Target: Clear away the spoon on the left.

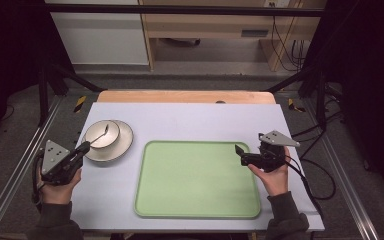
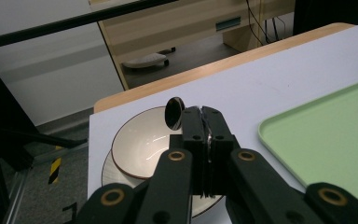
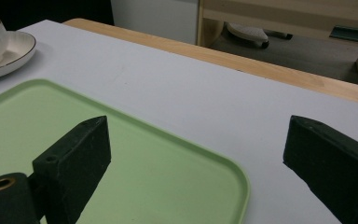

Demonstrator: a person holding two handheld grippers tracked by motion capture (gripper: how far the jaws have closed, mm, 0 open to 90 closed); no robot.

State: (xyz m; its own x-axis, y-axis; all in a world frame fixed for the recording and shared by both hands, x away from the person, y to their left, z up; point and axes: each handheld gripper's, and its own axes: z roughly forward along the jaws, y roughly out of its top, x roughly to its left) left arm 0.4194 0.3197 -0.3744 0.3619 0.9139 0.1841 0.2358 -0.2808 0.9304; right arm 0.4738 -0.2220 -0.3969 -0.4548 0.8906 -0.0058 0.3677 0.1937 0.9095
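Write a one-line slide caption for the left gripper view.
Left claw shut on a spoon handle, its round end raised above a white bowl on a plate, beside a green tray.

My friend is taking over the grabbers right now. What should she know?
Left gripper: shut on the spoon, which is lifted over the bowl.
Right gripper: open, empty, hovering at the right edge of the green tray.
The bowl sits on the plate, left of the tray.
Done: spoon gripped.
Left, probably: set the spoon, and perhaps the dishes, on the tray, which has nothing on it yet.
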